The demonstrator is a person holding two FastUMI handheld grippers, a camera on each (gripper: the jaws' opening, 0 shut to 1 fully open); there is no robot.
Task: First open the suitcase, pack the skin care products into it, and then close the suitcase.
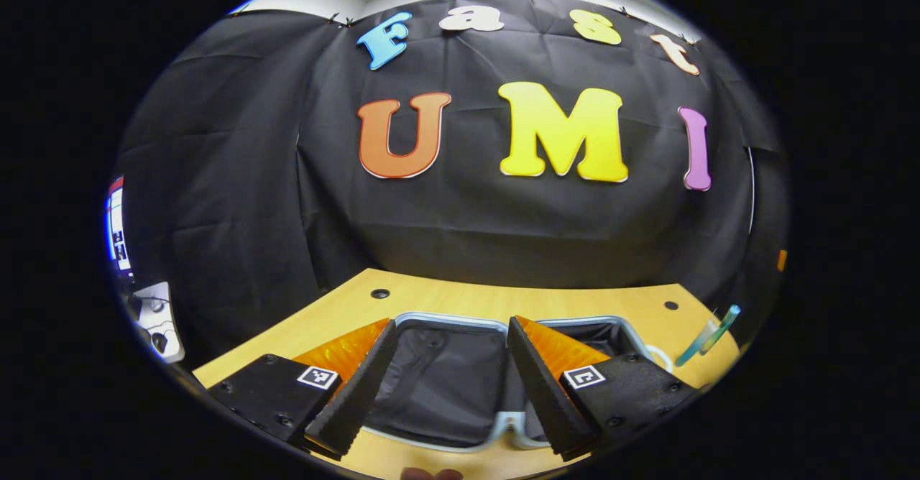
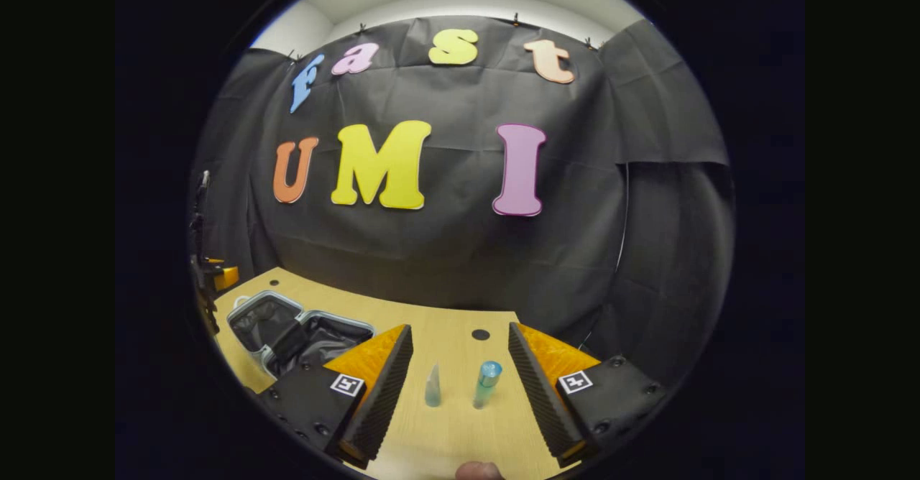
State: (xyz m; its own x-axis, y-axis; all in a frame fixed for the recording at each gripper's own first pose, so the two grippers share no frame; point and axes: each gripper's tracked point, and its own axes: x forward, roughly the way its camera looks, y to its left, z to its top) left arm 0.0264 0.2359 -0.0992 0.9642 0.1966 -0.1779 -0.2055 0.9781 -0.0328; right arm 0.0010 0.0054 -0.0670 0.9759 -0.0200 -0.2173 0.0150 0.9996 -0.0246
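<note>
The suitcase (image 1: 438,383) lies open on the wooden table, its dark lining and pale rim showing in both halves. My left gripper (image 1: 449,394) hovers open just above it with nothing between its fingers. In the right gripper view the open suitcase (image 2: 298,336) lies at the left. Two skin care products stand upright on the table: a small clear tube (image 2: 433,386) and a taller bottle with a blue cap (image 2: 486,383). My right gripper (image 2: 460,394) is open, and both products stand between and a little beyond its fingers, untouched. The same two products (image 1: 708,336) appear at the right in the left gripper view.
The wooden table (image 2: 460,336) has round holes near its back edge. The black cloth wall hangs close behind it. A stand with orange and black parts (image 2: 208,271) is at the far left. A power strip (image 1: 154,318) and a screen (image 1: 115,225) sit off the table's left.
</note>
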